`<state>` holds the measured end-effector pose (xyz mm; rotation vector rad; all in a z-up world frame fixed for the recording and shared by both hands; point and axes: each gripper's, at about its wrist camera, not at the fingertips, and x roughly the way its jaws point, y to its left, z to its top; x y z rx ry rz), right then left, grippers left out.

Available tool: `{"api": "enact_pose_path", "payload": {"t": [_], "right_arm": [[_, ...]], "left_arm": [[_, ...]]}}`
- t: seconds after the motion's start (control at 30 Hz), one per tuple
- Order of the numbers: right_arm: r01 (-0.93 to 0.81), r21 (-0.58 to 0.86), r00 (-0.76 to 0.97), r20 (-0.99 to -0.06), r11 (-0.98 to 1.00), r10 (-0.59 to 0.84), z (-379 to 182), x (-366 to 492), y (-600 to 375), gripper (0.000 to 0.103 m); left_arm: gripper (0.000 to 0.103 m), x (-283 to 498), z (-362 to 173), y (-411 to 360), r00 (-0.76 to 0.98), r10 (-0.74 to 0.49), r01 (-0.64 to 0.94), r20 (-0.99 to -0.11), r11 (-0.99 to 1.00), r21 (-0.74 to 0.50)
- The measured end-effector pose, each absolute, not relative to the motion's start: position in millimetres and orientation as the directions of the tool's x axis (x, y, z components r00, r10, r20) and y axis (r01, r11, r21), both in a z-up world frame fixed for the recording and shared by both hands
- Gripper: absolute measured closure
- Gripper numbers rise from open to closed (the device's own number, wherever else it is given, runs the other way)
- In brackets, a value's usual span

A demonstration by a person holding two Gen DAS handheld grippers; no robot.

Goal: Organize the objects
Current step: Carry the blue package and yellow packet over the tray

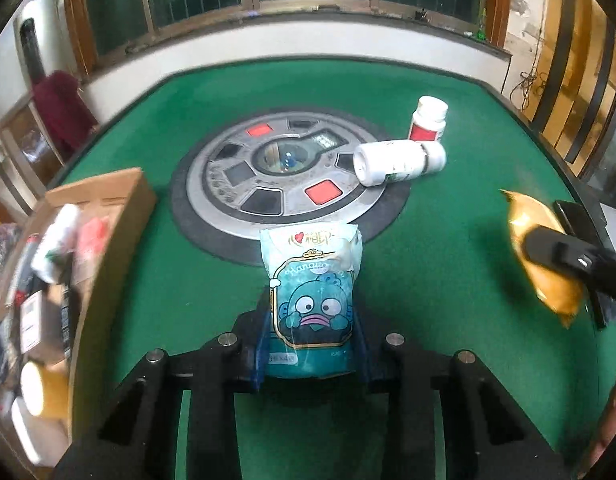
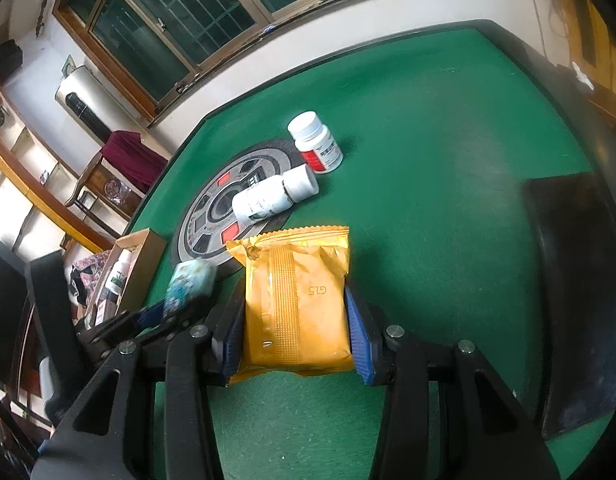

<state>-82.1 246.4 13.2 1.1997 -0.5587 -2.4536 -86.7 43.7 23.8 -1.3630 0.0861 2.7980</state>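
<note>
Green felt covers the tabletop (image 1: 448, 248) in front of you, with a round grey control panel (image 1: 283, 184) set into its middle and dark-framed windows along the wall behind. Your left gripper (image 1: 312, 344) has its jaws closed on a teal tissue pack (image 1: 314, 300) (the one printed with a blue cartoon fish), which stands upright between the blue pads, just this side of the panel. Your right gripper (image 2: 295, 332) grips a yellow snack packet (image 2: 297, 300) by its two sides, the packet raised above the felt. A white bottle (image 1: 400, 160) lies on its side across the panel's rim, and a second white bottle with a red label (image 1: 428, 120) stands just behind it, close enough that you cannot tell whether they touch. At the tabletop's left edge sits an open cardboard box (image 1: 107, 200) already holding several items, blurred in the left wrist view.
</note>
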Motion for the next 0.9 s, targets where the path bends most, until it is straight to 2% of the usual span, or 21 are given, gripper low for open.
{"api": "enact_pose_path", "payload": {"t": [0.43,0.9], "right_arm": [[0.24,0.448,-0.575,-0.649,-0.862,-0.497,20.9,-64.7,216.9,0.061],[0.397,0.396,-0.531,-0.637,-0.828,-0.559,33.7,-34.1,138.8,0.061]], "left_arm": [[0.073,-12.9,73.0,21.4,-0.779,-0.107,0.041,-0.617,-0.992,0.12],[0.073,7.4,82.9,-35.2,-0.808,-0.211,0.167,-0.551,-0.977,0.129]]}}
